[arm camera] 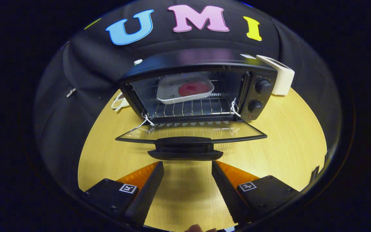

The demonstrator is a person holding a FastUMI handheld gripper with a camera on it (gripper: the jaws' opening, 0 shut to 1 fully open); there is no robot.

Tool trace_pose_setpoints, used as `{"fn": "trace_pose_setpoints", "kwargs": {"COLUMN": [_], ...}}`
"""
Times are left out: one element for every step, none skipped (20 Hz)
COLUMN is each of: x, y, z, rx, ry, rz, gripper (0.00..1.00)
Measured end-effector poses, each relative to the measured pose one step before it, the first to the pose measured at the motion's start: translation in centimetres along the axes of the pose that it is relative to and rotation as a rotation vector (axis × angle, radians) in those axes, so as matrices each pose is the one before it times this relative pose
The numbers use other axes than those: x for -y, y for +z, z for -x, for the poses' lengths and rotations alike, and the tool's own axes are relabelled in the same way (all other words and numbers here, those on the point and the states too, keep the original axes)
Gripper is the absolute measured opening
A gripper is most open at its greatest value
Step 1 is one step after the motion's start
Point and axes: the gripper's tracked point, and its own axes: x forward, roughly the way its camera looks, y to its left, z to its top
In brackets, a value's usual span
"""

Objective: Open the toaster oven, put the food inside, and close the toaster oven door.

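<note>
- Since the food [193, 88] already sits in its white tray [169, 93] on the rack inside the toaster oven [198, 62], I'd say closing the door [190, 130] is all you've got left.
- Your gripper [187, 175] is spread wide and holding nothing, fingers just short of the door handle [185, 149].
- The door lies flat toward you, hinge at the oven, long axis running across your fingers; the handle bar runs the same way.
- Best bet, I think: go in low, get your fingertips under the middle of the handle and lift in an arc up and away, so it doesn't twist.
- Watch the white strings [235, 108] by the hinges.
</note>
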Motion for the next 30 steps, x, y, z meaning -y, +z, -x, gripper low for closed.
{"fn": "trace_pose_setpoints", "kwargs": {"x": [0.232,0.173,0.13,0.116,0.2,0.301,0.36,0.334,0.363,0.061,0.446,0.509,0.217,0.165,0.255,0.256,0.484,0.474,0.483,0.52,0.464,0.56,0.543,0.788,0.813,0.866,0.854,0.877,0.867,0.88], "y": [1.134,1.339,1.241,1.137,1.032,0.981,0.884,0.724,1.16,0.902,1.419,1.294,1.192,1.245,1.379,1.133,1.877,1.923,1.936,1.768,1.753,1.635,1.204,1.213,1.121,0.954,0.882,0.832,0.827,0.616], "z": [0.708,0.537,0.434,0.255,0.19,0.217,0.347,0.224,-0.072,0.205,0.07,0.501,0.724,0.982,1.043,0.942,0.695,0.952,0.805,0.691,0.943,0.783,0.698,0.506,0.527,0.456,0.413,0.367,0.394,0.341], "rx": [0.0365,0.03835,0.03002,0.0177,0.01835,0.01801,0.01976,0.01801,0.01849,0.02466,0.02769,0.03123,0.03168,0.03147,0.03791,0.04261,0.04217,0.04223,0.03932,0.0361,0.03205,0.0329,0.02268,0.01958,0.01393,0.01088,0.01342,0.01069,0.00879,0.00934], "ry": [-0.00445,-0.00254,0.00258,0.00292,-0.00134,-0.00415,-0.00686,-0.00469,-0.00216,-0.00025,0.00052,0.00078,0.00578,0.00787,0.00555,0.00306,0.00091,0.00265,0.00265,0.00342,0.00459,0.00448,0.00325,0.00164,-0.00118,-0.00177,-0.00025,-0.00087,0.0001,-0.00041], "rz": [0.02389,0.0215,0.01392,0.00779,0.00278,-0.00055,0.00074,0.00161,0.00066,0.00127,0.00187,-0.00023,-0.00527,-0.00536,-0.0005,0.00514,0.00854,0.01061,0.01413,0.0124,0.00502,-0.00073,-0.001,-0.00017,-0.00133,-0.00491,-0.00631,-0.00507,-0.00488,0.0025], "gripper": [0.98,0.98,0.98,0.98,0.98,0.98,0.98,0.98,0.98,0.98,0.98,0.98,0.98,0.98,0.98,0.98,0.98,0.97,0.97,0.97,0.97,0.97,0.97,0.97,0.97,0.97,0.97,0.97,0.97,0.97]}}
